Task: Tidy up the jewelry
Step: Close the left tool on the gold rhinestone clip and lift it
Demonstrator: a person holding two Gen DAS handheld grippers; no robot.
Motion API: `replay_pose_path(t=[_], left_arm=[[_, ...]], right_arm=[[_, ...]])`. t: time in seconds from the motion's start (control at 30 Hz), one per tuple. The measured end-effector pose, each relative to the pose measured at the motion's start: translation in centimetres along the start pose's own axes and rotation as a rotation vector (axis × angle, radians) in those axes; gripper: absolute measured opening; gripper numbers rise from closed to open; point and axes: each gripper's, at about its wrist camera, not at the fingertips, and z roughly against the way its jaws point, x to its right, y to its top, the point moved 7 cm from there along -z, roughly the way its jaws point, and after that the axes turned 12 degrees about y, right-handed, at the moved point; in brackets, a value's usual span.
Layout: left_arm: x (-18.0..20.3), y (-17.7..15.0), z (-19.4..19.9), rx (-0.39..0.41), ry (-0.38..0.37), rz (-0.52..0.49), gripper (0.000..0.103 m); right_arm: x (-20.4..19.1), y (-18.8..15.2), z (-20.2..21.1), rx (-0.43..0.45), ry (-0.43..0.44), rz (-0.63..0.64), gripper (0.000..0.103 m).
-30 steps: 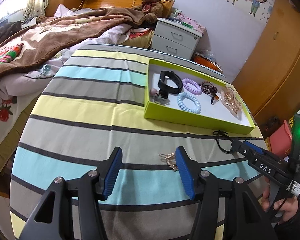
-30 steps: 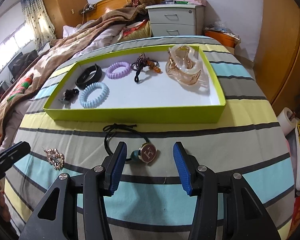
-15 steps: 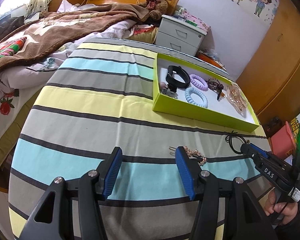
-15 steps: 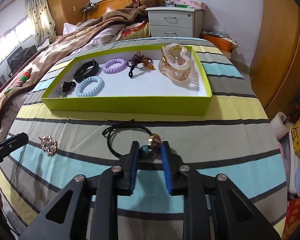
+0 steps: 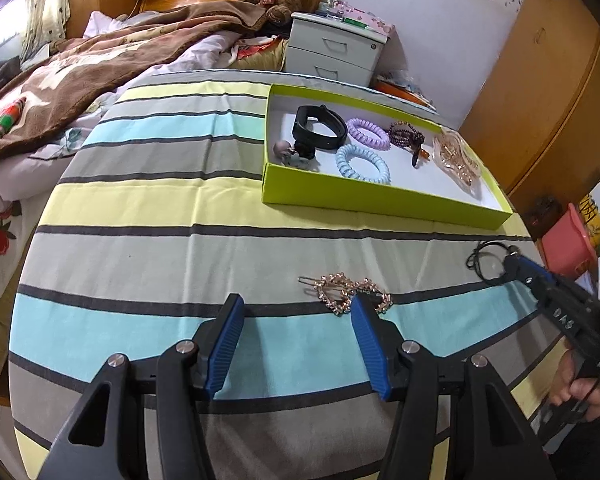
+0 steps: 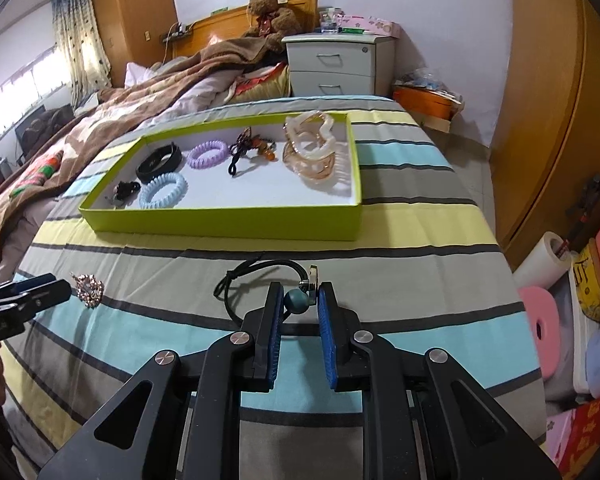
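A lime-green tray (image 5: 380, 200) (image 6: 220, 222) on the striped cloth holds a black band (image 5: 320, 130), purple (image 5: 368, 134) and blue (image 5: 362, 164) coil ties, a bead bracelet (image 5: 404, 134), a small charm and an amber claw clip (image 6: 312, 152). My right gripper (image 6: 299, 300) is shut on the teal bead of a black cord hair tie (image 6: 260, 276) with a gold charm, lifted slightly off the cloth. My left gripper (image 5: 298, 312) is open; a rose-gold rhinestone hair clip (image 5: 348, 292) lies just ahead of its right finger.
The striped table (image 5: 160, 200) drops off at the front and right. A bed with a brown blanket (image 5: 80, 72) lies left, a grey nightstand (image 6: 336, 64) behind, wooden wardrobes (image 6: 540, 100) and floor clutter to the right.
My right gripper has closed on the hair tie's bead and raised it a little. My left gripper has moved left and forward, so the rhinestone clip now sits by its right finger.
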Motion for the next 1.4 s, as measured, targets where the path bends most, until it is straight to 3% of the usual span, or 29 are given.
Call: replay_pose_path(t=[0.3,0.57,0.9,1.13,1.23,1.33,1.4], left_arm=[[2.4,0.1,-0.4,0.000,-0.043,-0.058,0.059],[6.2,-2.0,1.1,-0.002,-0.122,-0.221,0.059],[3.0,1.9,0.6,0.093,0.022,-0.188,0.059],[4.8,0.8,-0.7,0.025,-0.079,-0.214,0.059],[5.6,-0.4,0.2,0.011,-0.092,-0.246,0.059],[6.7,-1.8,1.5,0.003,-0.162,-0.286,0.059],[6.8,-1.7,1.7,0.025,-0.132,-0.299,0.059]], right_arm=[[0.3,-0.2,0.2,0.009,0.020,-0.009,0.018],[0.5,-0.2,0.3,0.013,0.029,-0.016,0.018],[0.1,-0.5,-0.3,-0.002,0.049,-0.017,0.018],[0.2,-0.6,-0.1,0.001,0.049,-0.023,0.018],[0.2,-0.6,-0.2,0.001,0.051,-0.027,0.018],[0.3,-0.7,-0.1,0.001,0.054,-0.030,0.018],[0.2,-0.7,0.0,0.003,0.052,-0.028,0.018]])
